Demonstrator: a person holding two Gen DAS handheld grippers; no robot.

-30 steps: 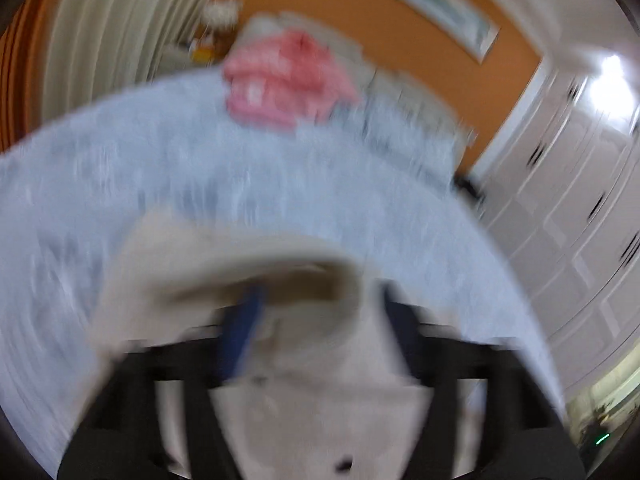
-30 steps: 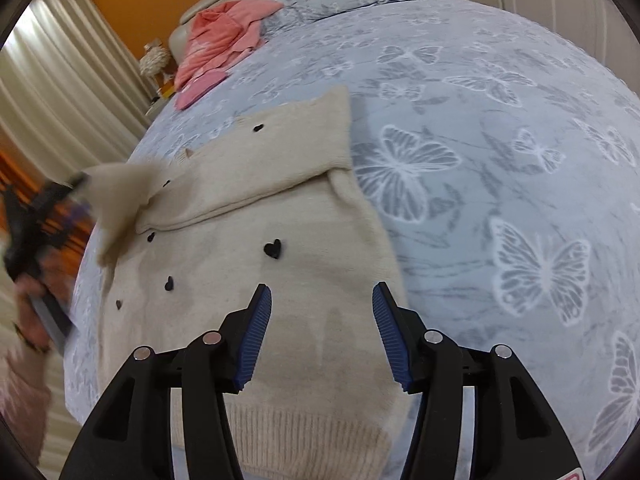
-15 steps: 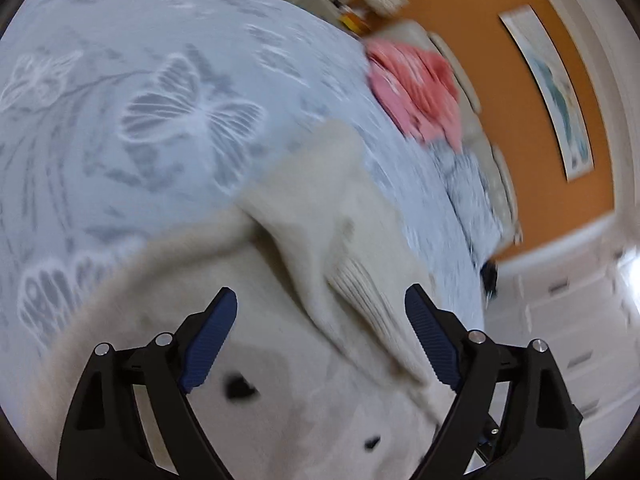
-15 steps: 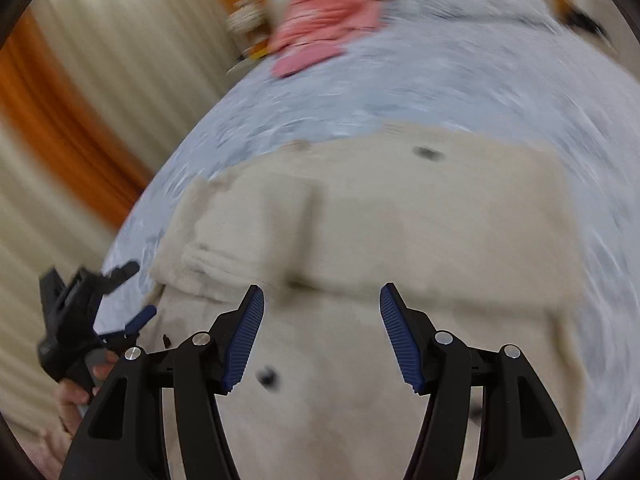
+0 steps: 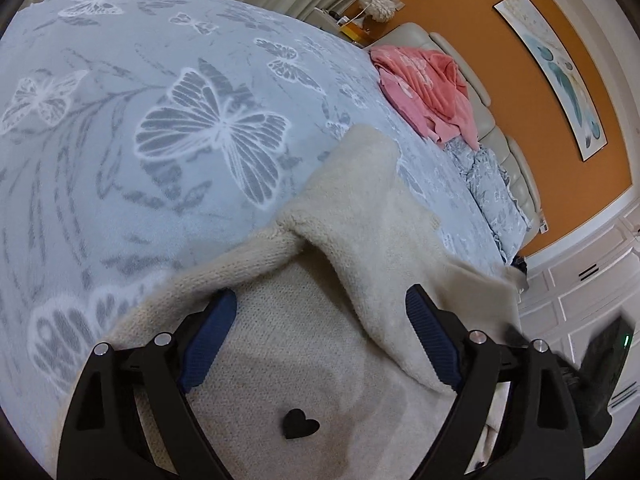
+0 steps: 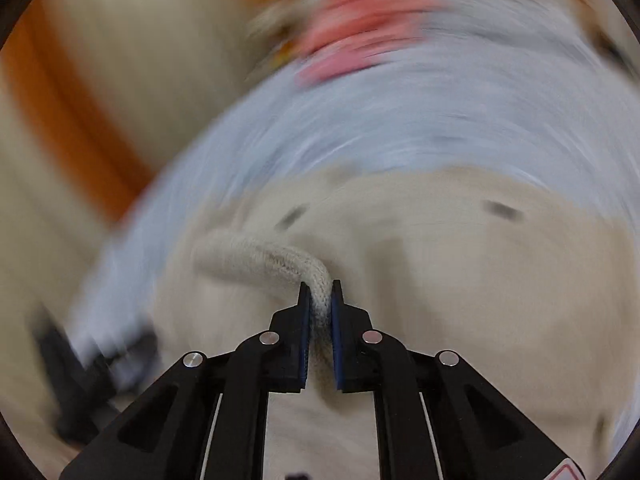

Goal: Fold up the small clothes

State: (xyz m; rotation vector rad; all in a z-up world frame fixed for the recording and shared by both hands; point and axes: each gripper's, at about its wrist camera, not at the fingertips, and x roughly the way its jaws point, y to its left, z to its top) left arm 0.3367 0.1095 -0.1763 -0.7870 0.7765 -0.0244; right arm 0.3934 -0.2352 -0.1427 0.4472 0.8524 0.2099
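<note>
Sweater (image 5: 328, 364) cream knit with black hearts lying on the butterfly bed (image 5: 160, 128), left tool (image 5: 320, 344) spread wide above it, right tool (image 6: 320, 304) pinched tight on its ribbed edge, pink clothes (image 5: 424, 88) by the headboard

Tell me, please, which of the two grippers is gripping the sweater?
The right gripper, shut on a fold of the cream sweater; the left gripper hangs open above it.

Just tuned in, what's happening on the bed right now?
A person with two handheld grippers is folding a cream knit sweater on the butterfly-print bedspread. The right gripper is shut on a ribbed edge of the sweater; that view is motion-blurred. The left gripper is open above the sweater, holding nothing. One sleeve lies folded across the body. A pink garment sits by the headboard.
</note>
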